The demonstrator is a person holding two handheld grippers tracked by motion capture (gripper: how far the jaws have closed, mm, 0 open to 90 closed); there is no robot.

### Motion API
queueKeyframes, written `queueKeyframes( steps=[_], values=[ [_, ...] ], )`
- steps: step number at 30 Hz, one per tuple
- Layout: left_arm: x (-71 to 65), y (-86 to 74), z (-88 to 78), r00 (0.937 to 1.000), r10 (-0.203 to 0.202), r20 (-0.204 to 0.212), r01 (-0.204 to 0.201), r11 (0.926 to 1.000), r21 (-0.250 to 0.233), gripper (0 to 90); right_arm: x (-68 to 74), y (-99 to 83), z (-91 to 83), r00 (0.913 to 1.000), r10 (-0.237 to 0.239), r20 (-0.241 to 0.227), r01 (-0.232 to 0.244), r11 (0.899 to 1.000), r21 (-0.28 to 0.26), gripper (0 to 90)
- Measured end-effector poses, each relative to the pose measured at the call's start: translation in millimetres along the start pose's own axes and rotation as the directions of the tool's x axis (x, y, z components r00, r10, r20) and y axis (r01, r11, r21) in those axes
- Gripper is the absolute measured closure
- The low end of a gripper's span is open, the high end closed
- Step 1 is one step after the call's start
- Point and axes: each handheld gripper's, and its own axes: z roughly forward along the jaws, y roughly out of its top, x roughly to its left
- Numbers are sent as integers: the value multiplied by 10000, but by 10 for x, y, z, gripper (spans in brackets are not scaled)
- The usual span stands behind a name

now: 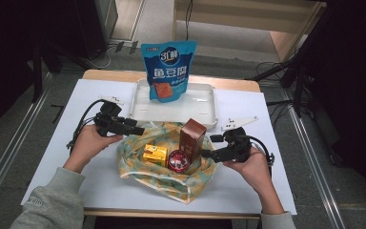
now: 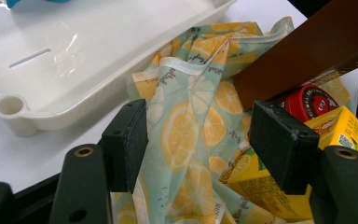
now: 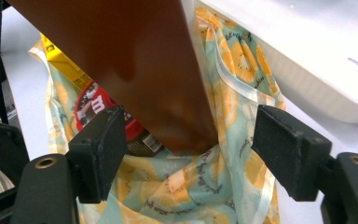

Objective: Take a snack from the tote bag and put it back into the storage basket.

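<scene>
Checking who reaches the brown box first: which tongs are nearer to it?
Right. The right tongs sit open just beside the brown box; the left tongs are across the lemon-print bag.

Bag [image 1: 164,174], table [image 1: 100,186] centre: holds box [image 1: 192,138], tin [image 1: 177,161], carton [image 1: 155,154]. Tray [image 1: 205,112] behind, pouch [image 1: 167,71] in it.

Bright table, dark surroundings, perhaps soft-focus.

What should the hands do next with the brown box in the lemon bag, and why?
Probably close the right gripper on the brown box and lift it toward the white tray. The box stands upright in the lemon bag, between that gripper's open fingers but not pinched. The blue snack pouch already stands in the tray, and the left gripper is open around the bag's cloth.
</scene>
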Motion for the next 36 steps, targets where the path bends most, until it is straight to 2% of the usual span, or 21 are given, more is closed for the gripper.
queueKeyframes(
  steps=[14,21,26,36],
  values=[
    [-28,-5,-59,10000,59,55,-59,10000,-69,371,113,113,-5,9999,99,72,-100,9997,220,216],
    [-13,-9,-98,10000,-21,96,23,9999,-158,372,180,198,15,9996,-217,179,213,9995,215,199],
    [-12,-14,-139,9999,-65,139,67,9999,-159,371,210,253,47,9995,-207,224,202,9996,220,199],
    [-8,-18,-154,9996,-152,253,157,9997,-201,371,266,407,118,9980,-511,377,500,9983,287,206]
  ],
)
